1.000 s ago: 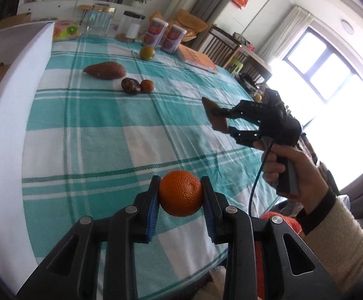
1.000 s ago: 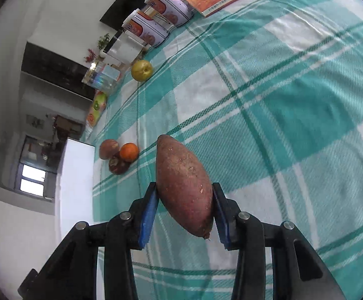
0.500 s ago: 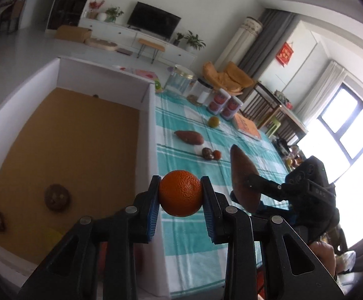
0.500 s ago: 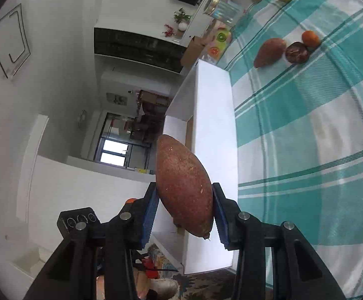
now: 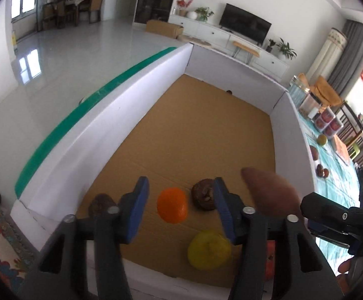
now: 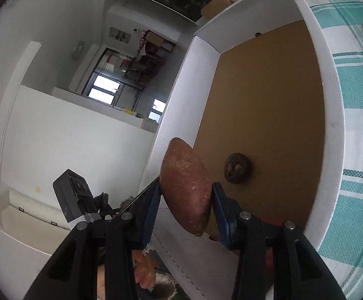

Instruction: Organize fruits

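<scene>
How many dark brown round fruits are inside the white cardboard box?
2. One dark brown fruit lies right of the round orange; the other sits near the box's left wall, behind the left tongs. The tongs may hide more.

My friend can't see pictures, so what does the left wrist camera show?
The left hand-held gripper is open above a white box, an orange between its fingers. A yellow fruit and brown fruit lie inside.

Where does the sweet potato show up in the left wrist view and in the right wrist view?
Left wrist: the sweet potato is right of center, blurred, over the box by its right wall.
Right wrist: the sweet potato is at center bottom, clamped in the right tool.
Shared landmark: the dark wrinkled fruit on the white-walled box's brown floor.
</scene>
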